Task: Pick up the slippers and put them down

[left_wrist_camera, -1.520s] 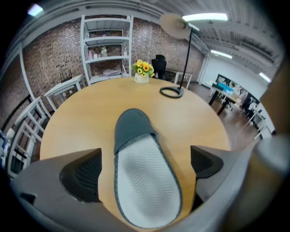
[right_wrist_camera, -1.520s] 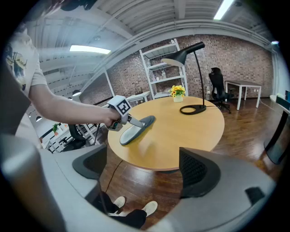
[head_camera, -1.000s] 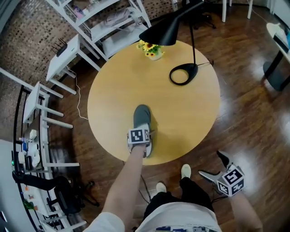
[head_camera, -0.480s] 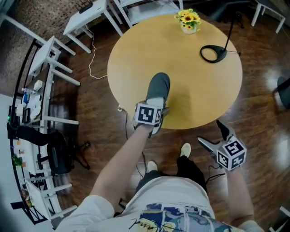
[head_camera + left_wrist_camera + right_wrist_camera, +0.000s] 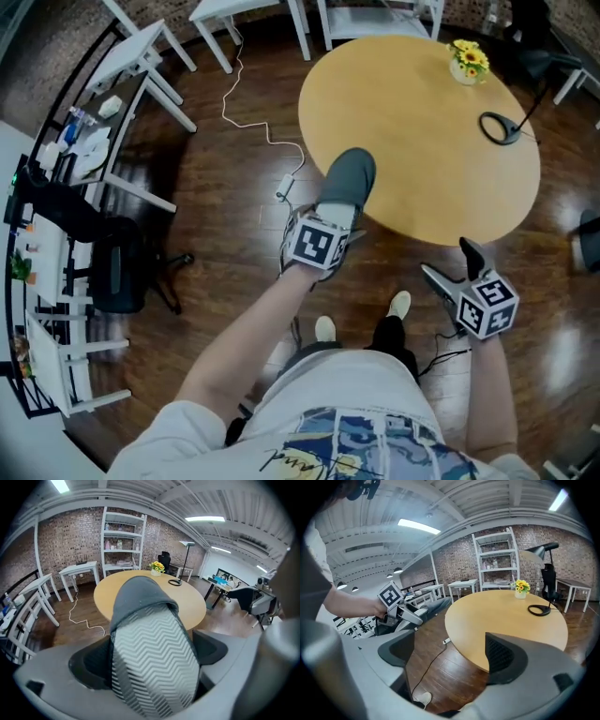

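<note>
While the left gripper (image 5: 331, 214) clamps a grey slipper (image 5: 347, 178) beside the round table's (image 5: 422, 131) edge, the right gripper's (image 5: 447, 260) empty jaws are closing; carrying seems underway, and next it needs a spot to set it down

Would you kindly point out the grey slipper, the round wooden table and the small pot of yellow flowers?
grey slipper (image 5: 349, 178), head view, toe cover.
round wooden table (image 5: 412, 131), head view, bare middle of the top.
small pot of yellow flowers (image 5: 468, 59), head view, the blooms.
</note>
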